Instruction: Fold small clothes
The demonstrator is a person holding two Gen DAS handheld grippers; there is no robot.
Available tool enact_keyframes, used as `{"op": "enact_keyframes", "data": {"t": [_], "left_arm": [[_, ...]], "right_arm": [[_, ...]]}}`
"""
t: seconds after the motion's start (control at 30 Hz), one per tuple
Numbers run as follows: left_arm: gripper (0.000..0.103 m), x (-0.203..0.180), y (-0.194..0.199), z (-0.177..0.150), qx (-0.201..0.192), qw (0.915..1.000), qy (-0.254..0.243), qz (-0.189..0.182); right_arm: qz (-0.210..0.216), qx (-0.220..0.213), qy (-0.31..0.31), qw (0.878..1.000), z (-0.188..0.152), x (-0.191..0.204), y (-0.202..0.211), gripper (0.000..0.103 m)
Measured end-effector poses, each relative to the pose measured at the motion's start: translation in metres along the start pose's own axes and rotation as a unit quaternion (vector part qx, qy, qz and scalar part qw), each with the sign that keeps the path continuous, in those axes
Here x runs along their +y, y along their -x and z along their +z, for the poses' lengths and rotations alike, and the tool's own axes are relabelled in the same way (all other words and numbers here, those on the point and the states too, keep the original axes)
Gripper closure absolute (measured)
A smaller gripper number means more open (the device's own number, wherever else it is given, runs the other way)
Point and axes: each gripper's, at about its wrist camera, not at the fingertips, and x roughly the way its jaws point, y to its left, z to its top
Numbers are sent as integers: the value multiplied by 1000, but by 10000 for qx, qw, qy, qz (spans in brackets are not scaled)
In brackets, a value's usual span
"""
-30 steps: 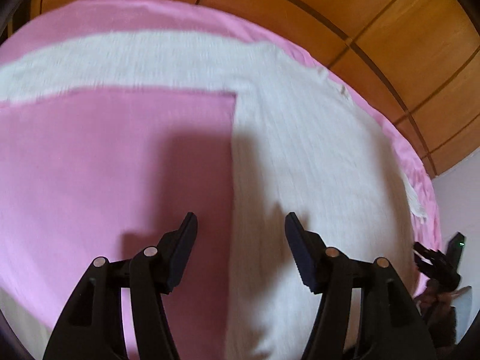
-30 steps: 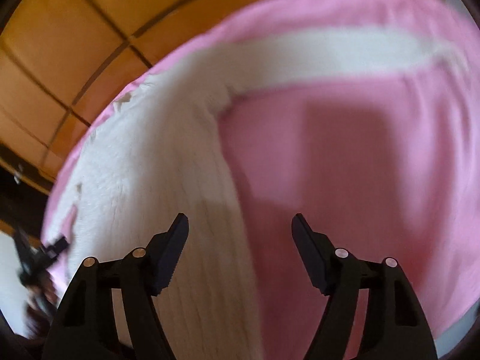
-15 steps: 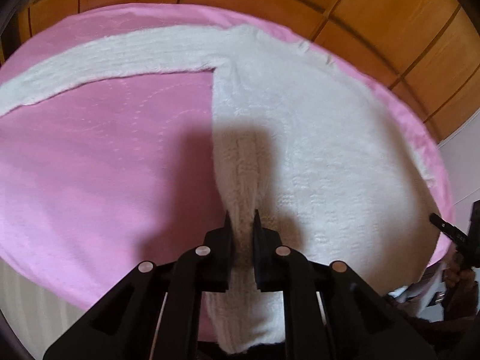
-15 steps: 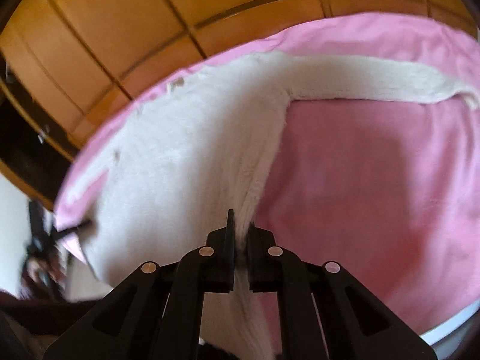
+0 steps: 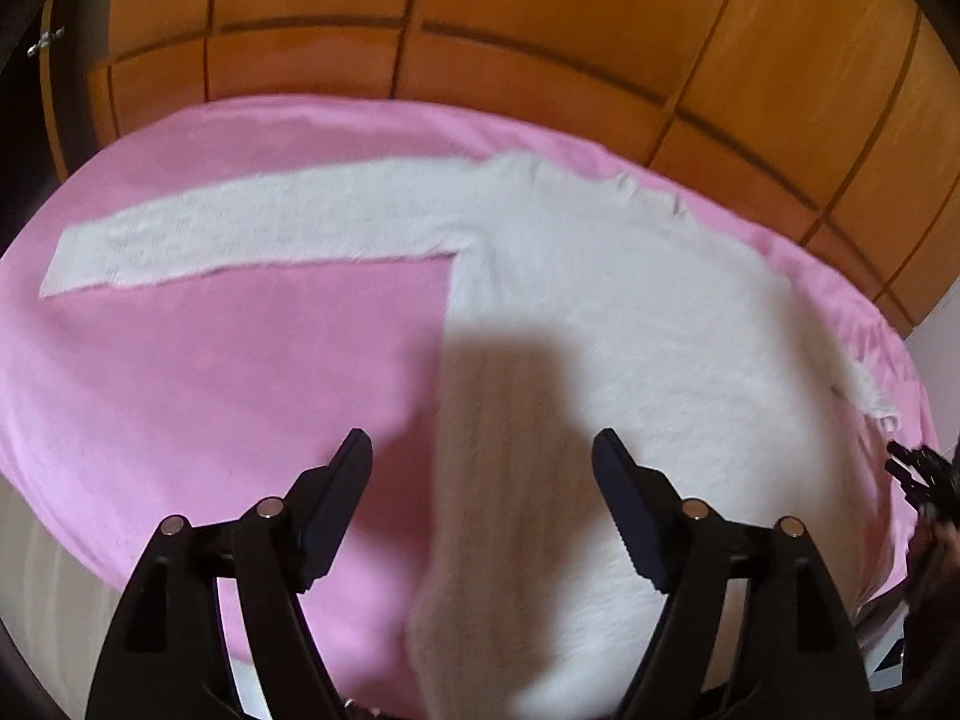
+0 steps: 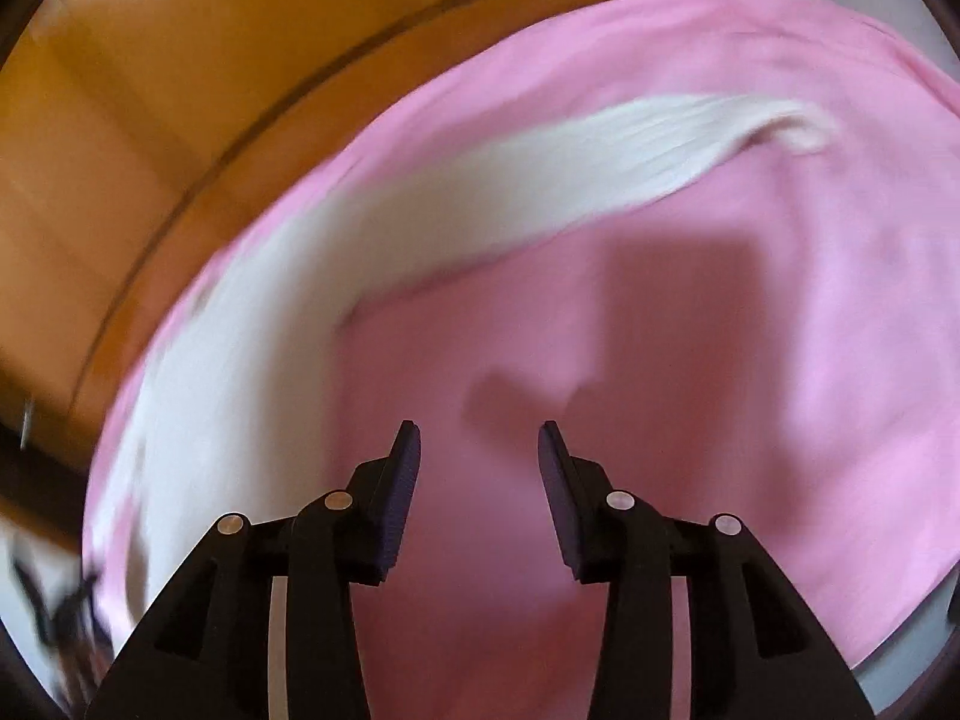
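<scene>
A white knit sweater (image 5: 600, 312) lies flat on a pink blanket (image 5: 210, 390), one sleeve (image 5: 240, 240) stretched out to the left. My left gripper (image 5: 482, 462) is open and empty above the sweater's left side edge near the hem. In the right wrist view the sweater (image 6: 252, 360) lies at left with its other sleeve (image 6: 630, 144) reaching right. My right gripper (image 6: 479, 450) is open and empty over bare pink blanket (image 6: 720, 420), to the right of the sweater body.
Wooden panelled wardrobe doors (image 5: 540, 48) stand behind the bed. The right gripper (image 5: 918, 474) and hand show at the right edge of the left wrist view. The bed's front edge (image 5: 48, 570) is at lower left.
Both grippers were shut on the sweater's side edges half a second ago. Both have opened, let go and pulled back; the right one has shifted right, off the sweater.
</scene>
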Motion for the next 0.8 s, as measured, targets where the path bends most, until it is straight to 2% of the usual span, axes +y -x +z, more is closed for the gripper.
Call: {"op": "enact_keyframes", "data": {"t": [0.07,0.23,0.37,0.43,0.47,0.5,0.53,0.57,0.6,0.63,0.67,0.73,0.8], "left_arm": [[18,-8,0,5,-32,10000,0,-72],[9,-28,-12,11,141,9994,5,-311],[5,-44,-27,11,291,9987,-64,-404],[3,-51,-34,12,332,9984,-126,-445],[3,-53,-35,10,360,9982,-149,-454],[2,-56,-39,11,399,9979,-189,-467],[2,-58,-42,11,403,9978,-226,-483],[2,-59,-43,10,405,9977,-259,-480],[2,-61,-47,11,405,9977,-284,-460],[2,-62,-49,11,404,9976,-287,-486],[2,-62,-53,13,409,9974,-272,-535],[2,-62,-61,16,410,9975,-182,-549],[2,-62,-67,19,420,9961,-50,-774]], "right_arm": [[-207,-366,-874,9953,35,-41,-8,63],[-131,-750,-2333,9694,90,-107,-35,63],[-190,-871,-2879,9535,126,-131,-59,63],[-423,-857,-2936,9511,139,-144,-58,64],[-523,-866,-2879,9523,149,-144,-63,70],[-604,-778,-2783,9554,157,-141,-66,88],[-711,-734,-2664,9584,164,-139,-66,95],[-838,-753,-2374,9649,173,-125,-66,95],[-830,-785,-2142,9701,175,-125,-55,96],[-724,-832,-1876,9760,181,-108,-52,96],[-596,-868,-1663,9804,183,-96,-46,96],[-237,-926,-945,9909,188,-46,-39,96],[189,-892,-243,9955,188,11,-37,96]]}}
